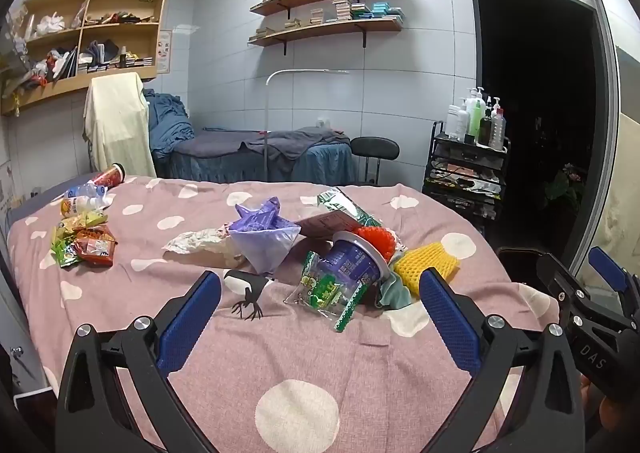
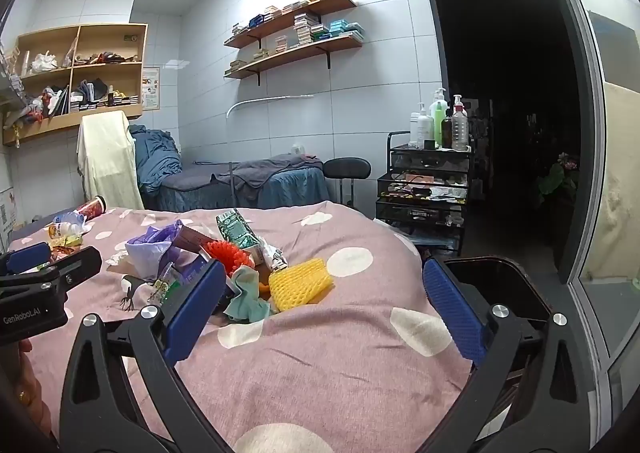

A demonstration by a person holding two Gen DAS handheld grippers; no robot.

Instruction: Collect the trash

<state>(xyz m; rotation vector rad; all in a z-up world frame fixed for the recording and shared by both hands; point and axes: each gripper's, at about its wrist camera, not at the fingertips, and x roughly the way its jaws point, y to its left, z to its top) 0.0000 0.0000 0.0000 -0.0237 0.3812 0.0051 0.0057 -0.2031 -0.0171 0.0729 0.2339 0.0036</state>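
Yellow foam fruit net point(image 2: 301, 284) lies just ahead of the wide-open, empty right gripper point(image 2: 320, 305), nearer than the equally open left gripper point(image 1: 320, 317).

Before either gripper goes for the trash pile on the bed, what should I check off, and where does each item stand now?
1. Left gripper open and empty: ok.
2. Right gripper open and empty: ok.
3. Nearest trash in plain view, purple cup on its side and yellow foam net beside it: ok.
4. Black bin at the bed's edge, open: ok.
5. Bin's inside free to take trash: cannot tell.
6. Second pile of wrappers and bottles far left, within reach: cannot tell.
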